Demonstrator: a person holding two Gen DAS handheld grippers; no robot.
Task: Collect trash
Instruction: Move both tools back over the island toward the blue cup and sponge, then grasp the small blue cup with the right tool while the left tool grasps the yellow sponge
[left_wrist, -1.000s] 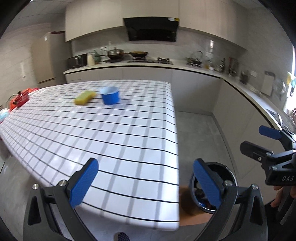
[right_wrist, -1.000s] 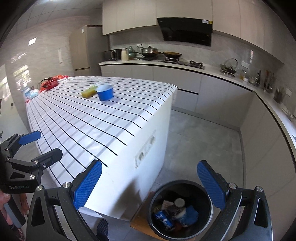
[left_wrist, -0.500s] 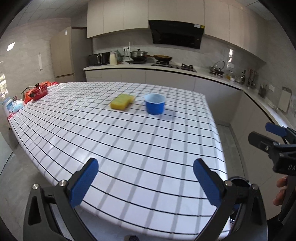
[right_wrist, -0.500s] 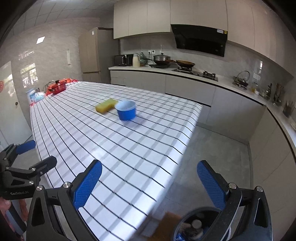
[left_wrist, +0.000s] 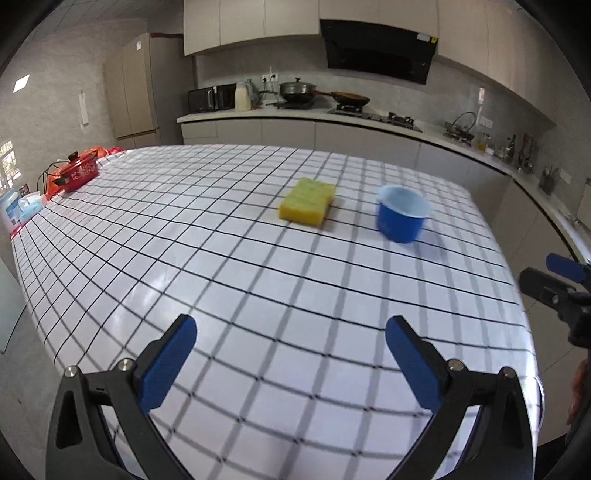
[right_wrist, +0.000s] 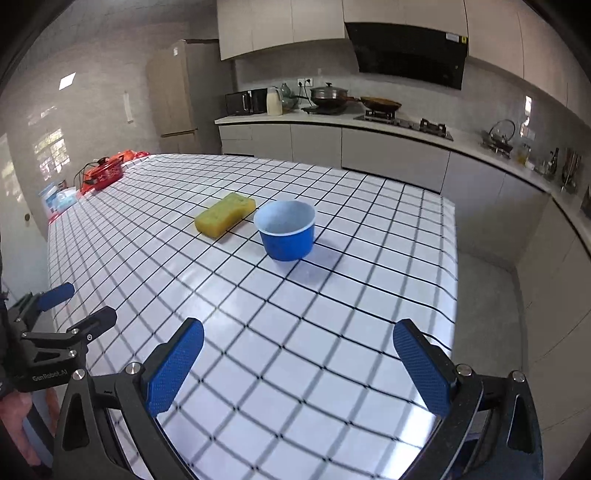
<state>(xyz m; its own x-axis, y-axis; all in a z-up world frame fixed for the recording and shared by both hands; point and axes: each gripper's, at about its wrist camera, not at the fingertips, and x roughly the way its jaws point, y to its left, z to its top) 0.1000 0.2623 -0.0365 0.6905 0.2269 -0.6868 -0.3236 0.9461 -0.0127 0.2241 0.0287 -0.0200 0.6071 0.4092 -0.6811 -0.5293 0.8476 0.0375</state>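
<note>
A blue paper cup (left_wrist: 402, 218) stands upright on the checked table (left_wrist: 221, 277), with a yellow sponge (left_wrist: 308, 201) just to its left. Both also show in the right wrist view, the cup (right_wrist: 287, 230) and the sponge (right_wrist: 225, 213). My left gripper (left_wrist: 291, 358) is open and empty above the table's near part, well short of both. My right gripper (right_wrist: 299, 369) is open and empty over the near right part of the table. Each gripper shows at the edge of the other's view. The trash bin is out of view.
A red pot (left_wrist: 79, 171) and tissue packs (left_wrist: 22, 206) sit at the table's far left end. The table's right edge (right_wrist: 456, 277) drops to grey floor. A kitchen counter (right_wrist: 369, 122) with stove, pots and appliances runs along the back and right walls.
Both grippers have risen and swung left from over the floor bin to over the table. The bin has left both views. The cup and sponge now look nearer. Both grippers stayed open.
</note>
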